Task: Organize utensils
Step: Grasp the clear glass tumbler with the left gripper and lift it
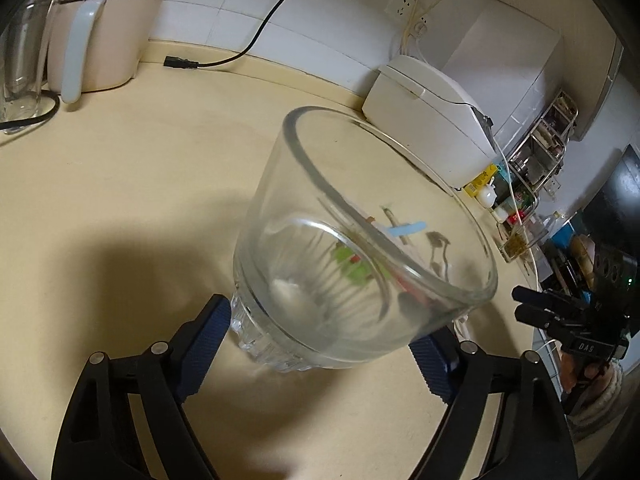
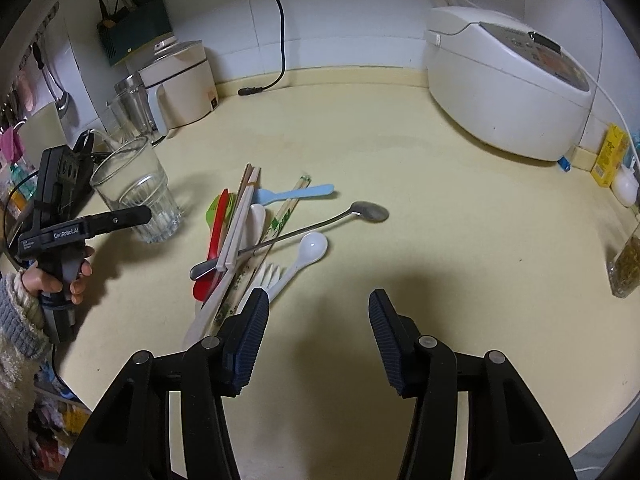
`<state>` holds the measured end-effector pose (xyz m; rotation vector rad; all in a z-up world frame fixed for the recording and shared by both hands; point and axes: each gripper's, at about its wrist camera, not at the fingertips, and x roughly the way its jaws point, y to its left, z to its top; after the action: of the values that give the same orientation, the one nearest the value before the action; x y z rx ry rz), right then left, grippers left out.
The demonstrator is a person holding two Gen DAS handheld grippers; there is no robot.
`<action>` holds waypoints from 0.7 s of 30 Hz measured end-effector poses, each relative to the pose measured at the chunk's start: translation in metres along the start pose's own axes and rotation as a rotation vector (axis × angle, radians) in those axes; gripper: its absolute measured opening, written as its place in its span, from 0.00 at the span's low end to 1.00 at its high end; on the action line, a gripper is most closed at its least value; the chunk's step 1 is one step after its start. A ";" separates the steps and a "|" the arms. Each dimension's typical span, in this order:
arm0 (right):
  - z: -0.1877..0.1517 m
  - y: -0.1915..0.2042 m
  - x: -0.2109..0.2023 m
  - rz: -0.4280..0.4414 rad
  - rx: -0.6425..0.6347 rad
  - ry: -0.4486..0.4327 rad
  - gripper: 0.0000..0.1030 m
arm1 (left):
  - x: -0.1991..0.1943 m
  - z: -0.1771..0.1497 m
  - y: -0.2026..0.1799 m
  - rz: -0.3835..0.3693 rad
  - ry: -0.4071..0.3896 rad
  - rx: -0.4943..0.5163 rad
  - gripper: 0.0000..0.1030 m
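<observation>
Fingers of the left gripper (image 1: 320,332) clamp the empty glass (image 1: 360,240) at frame centre, the right gripper's (image 2: 316,328) stand apart, while all utensils (image 2: 256,236) lie unsorted on the table (image 2: 440,200).

Empty clear glass (image 2: 136,196) tilted, jumbled utensils (image 2: 256,236) beside it on counter (image 2: 440,240)

A clear ribbed glass (image 2: 136,196), red spoon (image 2: 212,248), green spoon (image 2: 214,210), pale blue spoon (image 2: 296,193) and white spoon (image 2: 308,250) are being shown on the cream counter (image 2: 400,168).
</observation>
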<state>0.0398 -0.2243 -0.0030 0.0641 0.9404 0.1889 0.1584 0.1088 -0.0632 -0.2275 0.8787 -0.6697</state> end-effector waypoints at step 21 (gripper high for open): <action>0.004 0.019 0.017 0.077 -0.004 0.080 0.51 | 0.011 -0.005 -0.011 -0.007 0.038 -0.004 0.93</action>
<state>0.0500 -0.2021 -0.0115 0.0897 1.0183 0.2662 0.1547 0.0940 -0.0683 -0.2222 0.9161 -0.6811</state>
